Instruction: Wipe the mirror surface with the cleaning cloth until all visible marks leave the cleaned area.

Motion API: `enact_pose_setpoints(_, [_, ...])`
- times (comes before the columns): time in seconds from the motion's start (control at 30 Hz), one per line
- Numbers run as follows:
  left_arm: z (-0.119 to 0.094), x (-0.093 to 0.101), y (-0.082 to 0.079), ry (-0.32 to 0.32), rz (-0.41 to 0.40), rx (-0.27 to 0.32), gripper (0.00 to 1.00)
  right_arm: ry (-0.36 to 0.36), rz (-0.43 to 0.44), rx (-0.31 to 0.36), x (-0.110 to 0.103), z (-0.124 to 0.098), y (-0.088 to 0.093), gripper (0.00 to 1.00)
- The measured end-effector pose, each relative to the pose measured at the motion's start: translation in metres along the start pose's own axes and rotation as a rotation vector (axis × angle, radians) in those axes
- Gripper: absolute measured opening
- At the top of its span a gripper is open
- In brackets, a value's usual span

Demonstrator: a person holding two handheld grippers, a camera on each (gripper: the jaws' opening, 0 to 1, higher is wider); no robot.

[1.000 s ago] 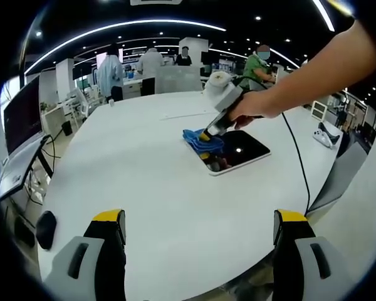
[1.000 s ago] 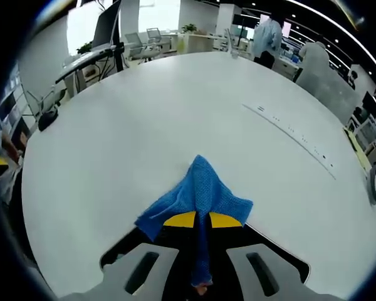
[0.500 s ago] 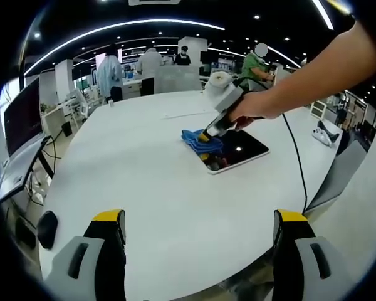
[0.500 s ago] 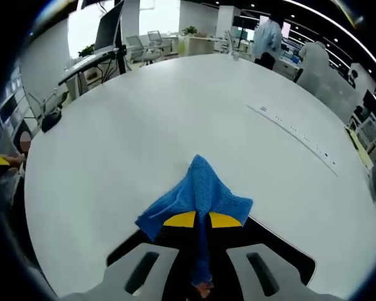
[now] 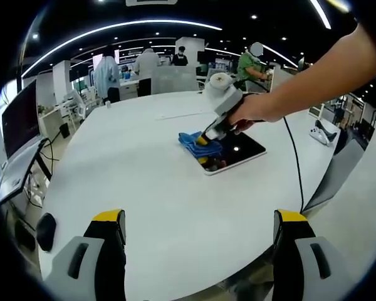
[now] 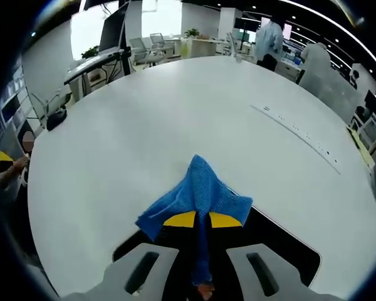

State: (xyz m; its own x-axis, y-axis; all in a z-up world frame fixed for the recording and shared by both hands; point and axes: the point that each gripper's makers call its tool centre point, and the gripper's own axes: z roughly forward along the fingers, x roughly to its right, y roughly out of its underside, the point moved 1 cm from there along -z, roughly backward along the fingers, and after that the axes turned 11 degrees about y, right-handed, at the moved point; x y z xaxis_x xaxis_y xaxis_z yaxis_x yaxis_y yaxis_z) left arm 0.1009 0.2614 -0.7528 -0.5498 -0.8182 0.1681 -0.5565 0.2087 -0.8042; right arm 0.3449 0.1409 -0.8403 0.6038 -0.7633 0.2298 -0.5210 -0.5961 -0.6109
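Note:
A flat dark mirror with a white rim lies on the white table, right of middle in the left gripper view. The blue cleaning cloth rests on its left end, and the right gripper, held by a hand, presses down on it. In the right gripper view that gripper is shut on the blue cloth, whose folds spread ahead of the yellow fingertips over the dark mirror. My left gripper stands open near the table's front edge, far from the mirror.
A black cable runs from the right gripper off the table's right side. A white controller lies at the far right. Monitors and desks stand left; people are at the back. A dark mouse lies below left.
The right gripper has slid the cloth slightly further along the mirror; more dark glass shows behind it. The left gripper has hardly moved.

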Motion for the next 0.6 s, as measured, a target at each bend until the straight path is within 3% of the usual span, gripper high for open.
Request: enact_pose_setpoints(0.6, [0.0044, 0.0027, -0.0037, 0.011, 0.001, 0.006, 0.99, -0.013, -0.013, -0.006, -0.0076, -0.0078, 0.0053, 0.01])
